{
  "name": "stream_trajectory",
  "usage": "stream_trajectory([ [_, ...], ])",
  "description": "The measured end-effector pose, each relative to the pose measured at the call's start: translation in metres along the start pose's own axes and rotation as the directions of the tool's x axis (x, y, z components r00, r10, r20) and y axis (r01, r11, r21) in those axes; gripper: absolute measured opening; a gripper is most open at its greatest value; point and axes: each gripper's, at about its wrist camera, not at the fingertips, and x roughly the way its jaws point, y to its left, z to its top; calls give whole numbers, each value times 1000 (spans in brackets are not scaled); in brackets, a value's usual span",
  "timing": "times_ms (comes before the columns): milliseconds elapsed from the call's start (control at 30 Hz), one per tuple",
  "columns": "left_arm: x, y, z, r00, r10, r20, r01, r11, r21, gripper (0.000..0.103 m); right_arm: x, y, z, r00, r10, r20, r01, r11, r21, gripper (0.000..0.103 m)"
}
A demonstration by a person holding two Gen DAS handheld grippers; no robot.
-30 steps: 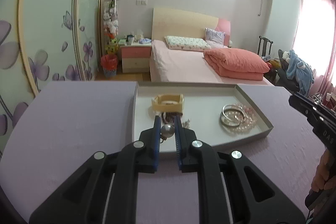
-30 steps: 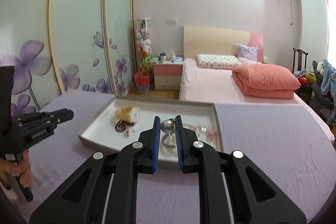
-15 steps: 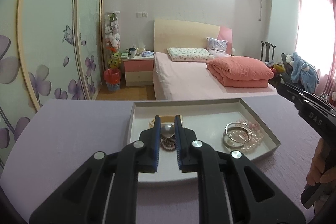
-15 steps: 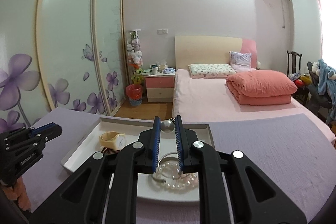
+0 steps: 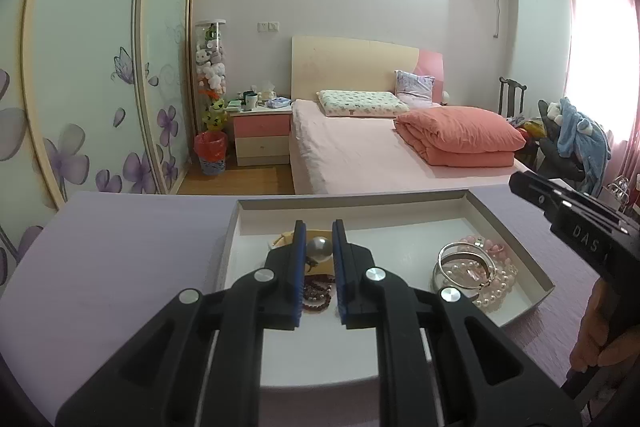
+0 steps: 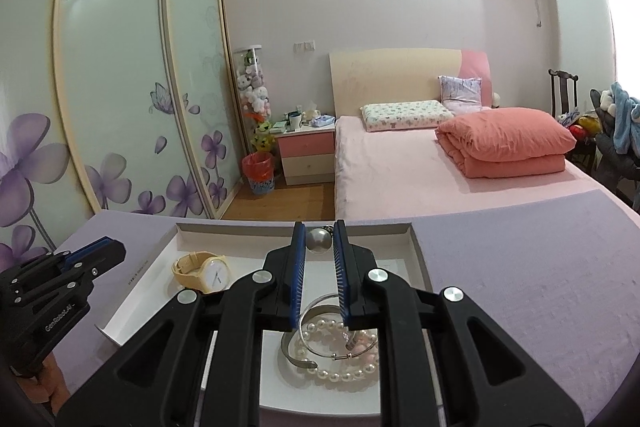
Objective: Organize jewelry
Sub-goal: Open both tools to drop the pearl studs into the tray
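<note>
Left claw hangs over the near left part of a shallow white tray, its blue pads clenched on a small silver ball that fills the narrow gap between them. Purple cloth covers the table to the left of the tray. Just behind the left finger a strip of a yellow watch peeks out, mostly hidden, and a dark red bead bracelet lies on the tray floor under the pads. Further right in the tray, a silver bangle rests on a heap of white pearls with pink beads behind it. At the far right edge the right claw points in above the tray's corner. From the right wrist view, the left claw shows at the left, beside the tray's edge; the watch lies face up in the tray's left half. Right claw sits over the right half, gripping a second ball with a bit of fine chain at its top. The bangle and pearls lie beneath its fingers.
</note>
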Motion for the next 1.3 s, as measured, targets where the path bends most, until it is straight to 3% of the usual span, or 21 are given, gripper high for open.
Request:
stream_trajectory([
  [467,19,0,-9,1000,-12,-10,12,1000,-3,14,28,2,-21,996,34,-87,-33,999,10,15],
  [600,22,-1,-11,1000,-10,-13,10,1000,-3,23,31,2,-25,993,46,-108,-45,999,15,16],
  [700,21,-2,-13,1000,-11,-13,11,1000,-6,26,30,0,-25,993,48,-108,-45,998,33,28],
  [767,22,-1,-12,1000,-12,-13,12,1000,-12,30,28,-2,-25,994,47,-103,-43,998,40,43],
  [1000,20,7,-10,1000,-4,-7,4,999,-36,44,23,-2,-23,995,33,-92,-30,999,34,45],
  [1067,17,9,-10,1000,4,-2,-4,999,-41,45,22,-2,-22,996,28,-86,-25,999,31,51],
  [1300,3,12,-10,1000,22,9,-21,999,-30,51,9,2,-21,997,23,-70,-21,999,25,57],
])
